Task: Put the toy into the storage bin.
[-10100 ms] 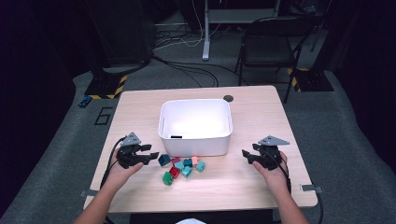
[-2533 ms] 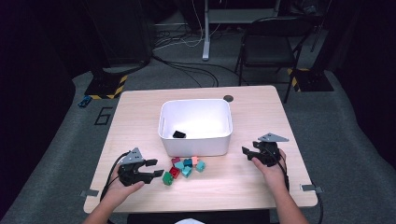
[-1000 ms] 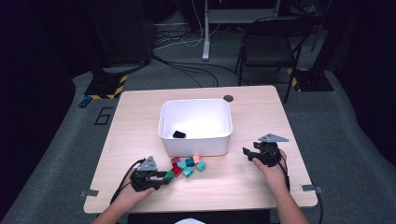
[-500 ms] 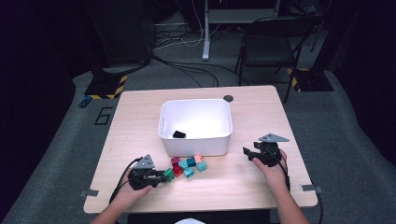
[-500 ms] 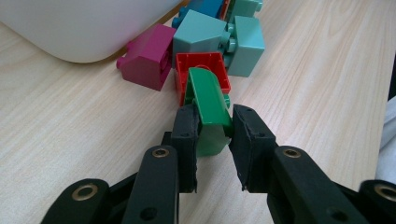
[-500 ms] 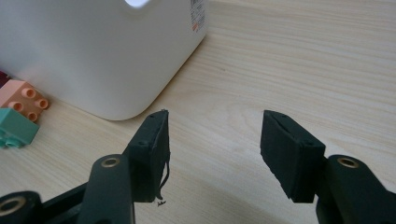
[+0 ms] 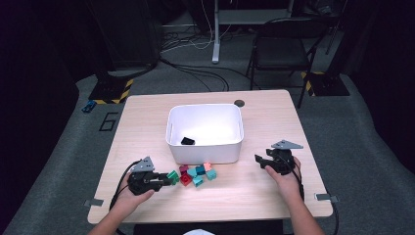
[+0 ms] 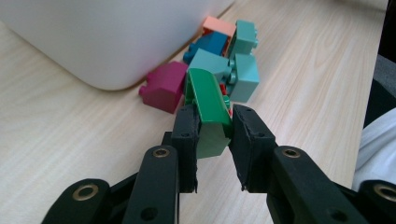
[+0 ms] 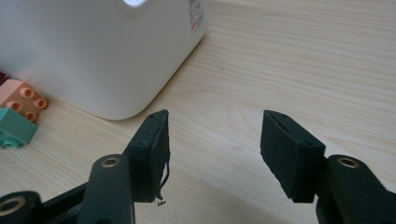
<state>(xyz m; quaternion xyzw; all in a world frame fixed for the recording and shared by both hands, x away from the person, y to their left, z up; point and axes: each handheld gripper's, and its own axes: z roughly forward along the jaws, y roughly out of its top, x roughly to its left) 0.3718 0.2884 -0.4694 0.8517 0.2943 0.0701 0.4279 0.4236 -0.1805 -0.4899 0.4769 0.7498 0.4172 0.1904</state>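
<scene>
My left gripper (image 7: 165, 180) (image 8: 214, 126) is shut on a green brick (image 7: 172, 176) (image 8: 208, 100), held tilted just off the table at the left end of a small pile of bricks (image 7: 198, 174). The pile lies against the front wall of the white bin (image 7: 205, 152) and includes a magenta brick (image 8: 163, 86), teal bricks (image 8: 243, 77) and a salmon brick (image 8: 218, 25) (image 9: 23, 97). A black block (image 7: 187, 141) lies inside the bin. My right gripper (image 7: 258, 160) (image 9: 212, 140) rests open on the table, right of the bin's front corner (image 9: 93, 51), nothing between its jaws.
A small dark disc (image 7: 239, 103) sits by the table's far edge behind the bin. Bare wood (image 7: 293, 117) stretches to the right and left of the bin. A folding chair (image 7: 279, 49) and floor cables stand beyond the table.
The left gripper reached the pile, took hold of the green brick, then drew slightly left and up with it. The right gripper has stayed still.
</scene>
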